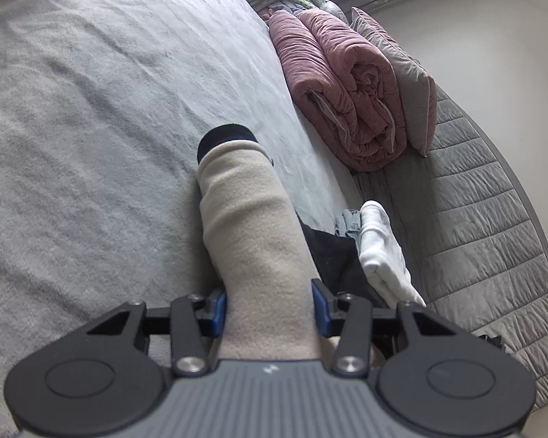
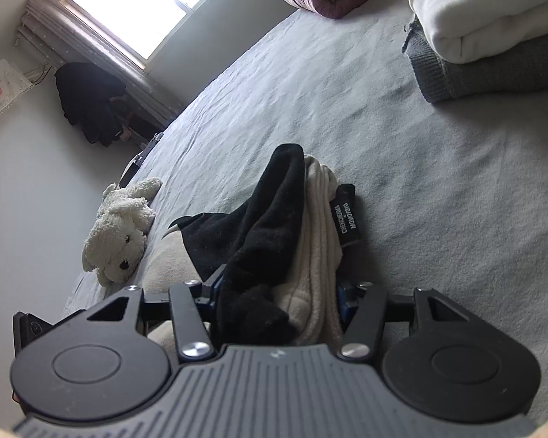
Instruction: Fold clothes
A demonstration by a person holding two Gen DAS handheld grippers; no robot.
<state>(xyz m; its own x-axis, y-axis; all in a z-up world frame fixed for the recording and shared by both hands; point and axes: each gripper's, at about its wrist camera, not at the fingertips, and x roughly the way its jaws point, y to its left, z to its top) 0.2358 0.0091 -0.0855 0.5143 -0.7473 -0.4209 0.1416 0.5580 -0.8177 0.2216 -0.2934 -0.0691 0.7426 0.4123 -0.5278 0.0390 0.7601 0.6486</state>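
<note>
Grey bedspread (image 1: pixel 91 109) fills both views, a bed serving for the folding. Left gripper (image 1: pixel 270 304) has its jaws pinching a cream sleeve (image 1: pixel 244 219) with a black cuff (image 1: pixel 224 138) at 12 o'clock, probably to stretch it flat. Right gripper (image 2: pixel 277 292) pinches bunched black-and-cream fabric (image 2: pixel 292 237) with a label (image 2: pixel 347 219) (likely the same garment). Only the right view shows the plush dog (image 2: pixel 118 230) at 9 o'clock; only the left shows the whole rolled pink quilt (image 1: pixel 339 87) at 2 o'clock.

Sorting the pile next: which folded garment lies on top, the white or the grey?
The white fleece; it rests on the grey knit, whose ribbed edge shows beneath.
</note>
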